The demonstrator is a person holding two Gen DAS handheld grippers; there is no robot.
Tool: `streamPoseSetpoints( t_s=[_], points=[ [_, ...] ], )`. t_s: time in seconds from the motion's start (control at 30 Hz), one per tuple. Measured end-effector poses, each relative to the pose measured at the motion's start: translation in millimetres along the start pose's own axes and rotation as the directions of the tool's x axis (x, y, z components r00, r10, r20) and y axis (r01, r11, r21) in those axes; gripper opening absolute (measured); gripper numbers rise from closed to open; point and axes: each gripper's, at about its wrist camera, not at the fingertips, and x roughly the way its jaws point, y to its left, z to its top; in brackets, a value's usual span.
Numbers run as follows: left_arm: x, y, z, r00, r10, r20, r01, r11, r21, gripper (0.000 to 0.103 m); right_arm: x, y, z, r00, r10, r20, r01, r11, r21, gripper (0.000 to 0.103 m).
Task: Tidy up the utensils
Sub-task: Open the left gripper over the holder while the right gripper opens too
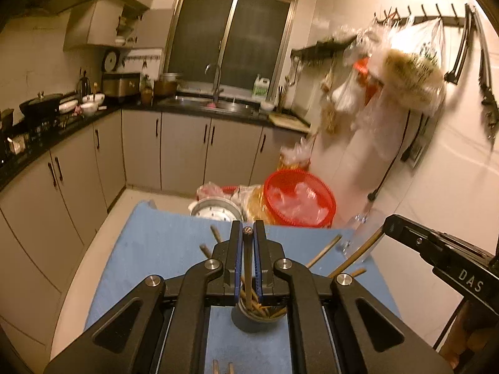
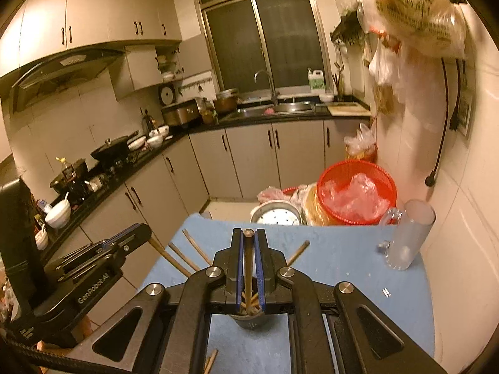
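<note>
In the left wrist view my left gripper (image 1: 248,233) is shut on a brown chopstick (image 1: 248,261) whose lower end reaches into a grey holder cup (image 1: 249,321) with several chopsticks. At the right edge, my right gripper (image 1: 388,227) grips another chopstick (image 1: 358,257) slanting toward the cup. The right wrist view shows my right gripper (image 2: 248,233) shut on its chopstick (image 2: 248,265) above the same cup (image 2: 252,319). My left gripper (image 2: 145,233) is at the left, clamping a slanted chopstick (image 2: 168,255).
The cup stands on a blue mat (image 2: 343,274) over a small table. A clear glass mug (image 2: 408,233) stands at the mat's far right. Loose chopsticks (image 2: 210,363) lie near the front edge. Beyond the table are a red basket (image 2: 355,193) and a metal pot (image 2: 276,216).
</note>
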Motion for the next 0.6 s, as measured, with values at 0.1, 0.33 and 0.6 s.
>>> streamPoseSetpoints(
  t_s=[0.1, 0.33, 0.6],
  points=[
    [9.5, 2.9, -11.1, 0.999, 0.007, -0.036, -0.007, 1.0, 0.003, 0.006, 9.7, -5.0, -10.0, 1.0, 0.0, -0.027, 0.0, 1.0, 0.013, 0.008],
    [7.6, 18.6, -23.3, 0.997, 0.008, -0.073, -0.01, 1.0, -0.026, 0.018, 5.0, -19.3, -26.9, 0.999, -0.001, -0.033, 0.003, 0.998, 0.062, 0.036],
    [-37.9, 64.7, -59.2, 0.996, 0.063, -0.057, -0.067, 0.995, -0.075, 0.046, -29.6, -26.0, -75.1, 0.997, 0.046, -0.055, -0.041, 0.995, 0.093, 0.038]
  ],
)
